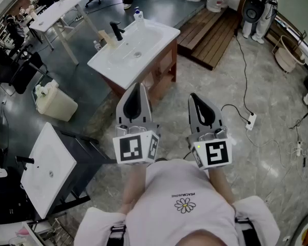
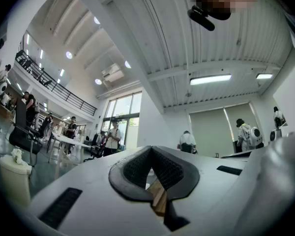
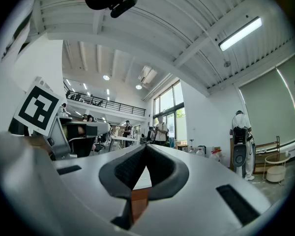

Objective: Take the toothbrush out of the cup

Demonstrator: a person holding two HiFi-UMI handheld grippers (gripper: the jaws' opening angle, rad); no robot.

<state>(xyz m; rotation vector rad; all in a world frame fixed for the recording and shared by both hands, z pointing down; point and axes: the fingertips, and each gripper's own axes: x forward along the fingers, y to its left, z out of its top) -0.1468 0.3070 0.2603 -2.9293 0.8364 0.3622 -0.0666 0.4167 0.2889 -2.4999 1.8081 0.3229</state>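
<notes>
Far ahead, a white sink (image 1: 155,37) sits on a wooden cabinet. Beside its black faucet (image 1: 116,31) stands a pale beige cup-like thing (image 1: 108,39); it is too small to tell a toothbrush in it. My left gripper (image 1: 138,86) and right gripper (image 1: 194,97) are side by side close to my chest, pointing forward, well short of the sink. In the left gripper view the left gripper (image 2: 151,149) has its dark pads together with nothing between them. In the right gripper view the right gripper (image 3: 145,147) is likewise shut and empty.
A small bottle (image 1: 138,15) stands at the sink's back edge. A second white basin (image 1: 31,174) lies at the lower left, and a beige bin (image 1: 55,104) stands left of the cabinet. A wooden platform (image 1: 211,35) and a power strip (image 1: 250,121) with cables lie to the right.
</notes>
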